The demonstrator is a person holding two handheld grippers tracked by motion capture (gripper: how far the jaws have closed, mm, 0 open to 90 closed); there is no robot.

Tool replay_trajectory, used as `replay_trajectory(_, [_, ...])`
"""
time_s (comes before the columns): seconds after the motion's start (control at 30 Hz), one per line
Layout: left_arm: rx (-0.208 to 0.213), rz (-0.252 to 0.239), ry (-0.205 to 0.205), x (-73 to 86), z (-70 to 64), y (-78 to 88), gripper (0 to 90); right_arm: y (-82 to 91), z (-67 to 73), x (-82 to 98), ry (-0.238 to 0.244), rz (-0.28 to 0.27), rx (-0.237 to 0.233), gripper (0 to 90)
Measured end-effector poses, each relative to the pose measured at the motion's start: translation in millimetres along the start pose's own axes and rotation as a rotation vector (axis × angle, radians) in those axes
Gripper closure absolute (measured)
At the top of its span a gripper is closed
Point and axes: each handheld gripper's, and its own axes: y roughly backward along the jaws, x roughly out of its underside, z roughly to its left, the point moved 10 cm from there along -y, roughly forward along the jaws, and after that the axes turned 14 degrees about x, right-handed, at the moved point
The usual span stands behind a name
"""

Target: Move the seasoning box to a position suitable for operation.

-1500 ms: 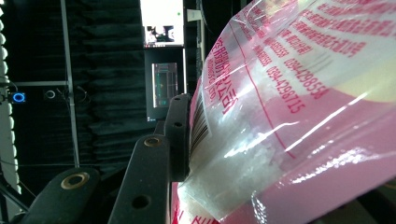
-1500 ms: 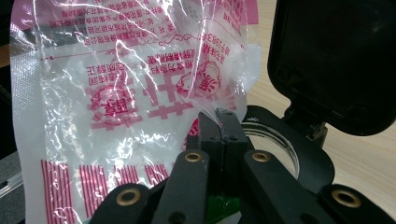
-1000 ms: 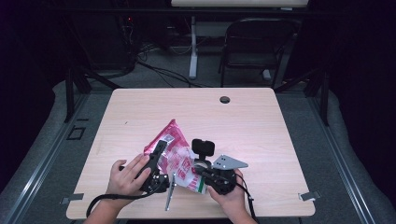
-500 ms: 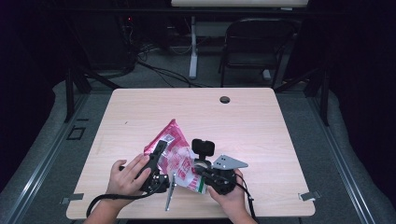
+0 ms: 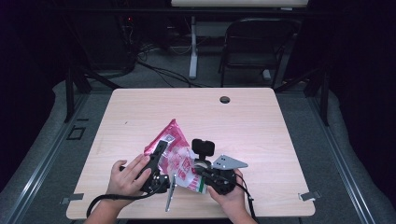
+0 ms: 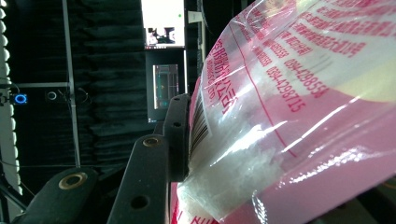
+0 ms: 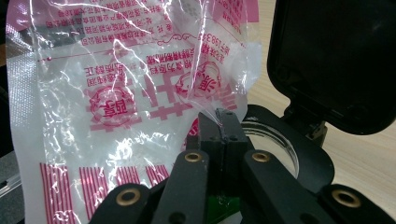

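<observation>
In the high view my left hand point(image 5: 127, 176) sits at lower left of centre on the worktop point(image 5: 261, 130), holding the left hand-held gripper point(image 5: 156, 156), which points up-right into the pink and clear plastic bag point(image 5: 175, 154). The bag lies on the worktop just below frame centre, its pink pointed end toward the upper left and its clear printed part toward the lower right.

In the left gripper view I see one black jaw at lower centre-left pressed flat against the side of the bag point(image 6: 289, 116), next to its barcode. The other jaw is hidden behind the plastic, so I read this hand-held gripper as grasping the bag across its width.

To the right of the bag in the high view there is a small black device with a round ring base point(image 5: 202, 150), touching or just beside the bag edge. Right of that, my right hand point(image 5: 231, 193) holds the right hand-held gripper point(image 5: 201, 171), grey plate on top.

In the right gripper view its jaws point(image 7: 219, 133) are clenched together on the lower edge of the bag point(image 7: 130, 93), with clear film pinched between them. The black device point(image 7: 336, 60) fills the upper right there, its ring just behind the jaws.

A small dark round hole point(image 5: 225, 99) sits near the worktop's far edge, well apart from everything.
</observation>
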Motion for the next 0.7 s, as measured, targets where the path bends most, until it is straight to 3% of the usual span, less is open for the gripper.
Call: replay_trajectory(0.7, [-0.001,0.002,0.003,2.5,0.7,-0.2,69.9,1.2,-1.4,-2.7,-0.008,-0.013,0.002,90.0])
